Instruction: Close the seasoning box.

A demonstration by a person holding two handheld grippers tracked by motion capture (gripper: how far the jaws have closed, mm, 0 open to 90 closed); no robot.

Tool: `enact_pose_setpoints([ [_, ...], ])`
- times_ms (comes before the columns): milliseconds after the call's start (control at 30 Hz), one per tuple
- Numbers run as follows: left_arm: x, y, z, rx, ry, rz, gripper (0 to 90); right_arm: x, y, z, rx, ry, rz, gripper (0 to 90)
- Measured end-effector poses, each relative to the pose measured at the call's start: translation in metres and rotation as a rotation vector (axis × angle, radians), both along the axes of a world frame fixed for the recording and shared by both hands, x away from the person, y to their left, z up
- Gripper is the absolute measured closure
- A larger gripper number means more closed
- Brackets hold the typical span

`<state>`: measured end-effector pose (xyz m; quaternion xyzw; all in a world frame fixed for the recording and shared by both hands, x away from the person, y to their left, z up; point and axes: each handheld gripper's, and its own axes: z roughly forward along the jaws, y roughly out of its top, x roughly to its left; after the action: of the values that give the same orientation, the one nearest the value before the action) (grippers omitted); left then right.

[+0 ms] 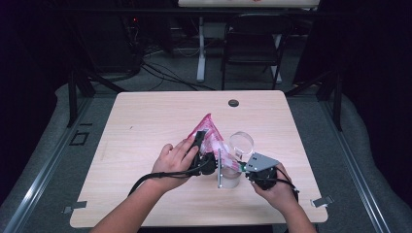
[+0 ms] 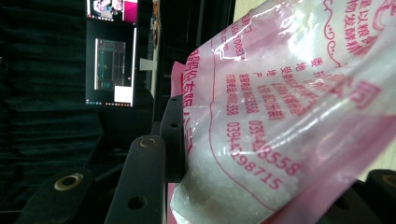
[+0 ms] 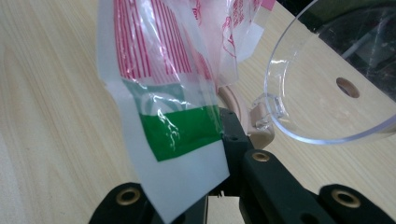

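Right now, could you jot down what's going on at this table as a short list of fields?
Surface: light wooden table
Main item: pink-printed clear plastic bag of white grains, tilted, lifted off the table
Left gripper: jaws clamped on the bag's body
Right gripper: shut on the bag's white and green corner
Nearby: clear plastic cup beside the bag, between the hands
Contents poured: cannot tell

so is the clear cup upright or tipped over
Tipped: the clear cup shows its open mouth sideways beside the bag, with nothing visible inside.
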<state>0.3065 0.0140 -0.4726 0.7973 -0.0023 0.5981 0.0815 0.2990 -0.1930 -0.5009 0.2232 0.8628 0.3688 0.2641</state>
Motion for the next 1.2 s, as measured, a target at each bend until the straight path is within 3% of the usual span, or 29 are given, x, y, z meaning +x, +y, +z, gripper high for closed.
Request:
enact_pose_setpoints([
  [633, -0.0009, 0.0020, -0.0005, -0.002, 0.007, 0.005, 66.5, 0.0001, 0.0017, -0.0016, -0.006, 0.005, 0.008, 90.0],
  [1200, -0.0028, -0.0009, 0.0033, -0.003, -0.011, -0.006, 66.6, 0.0006, 0.0015, -0.0022, -0.007, 0.009, 0.005, 90.0],
])
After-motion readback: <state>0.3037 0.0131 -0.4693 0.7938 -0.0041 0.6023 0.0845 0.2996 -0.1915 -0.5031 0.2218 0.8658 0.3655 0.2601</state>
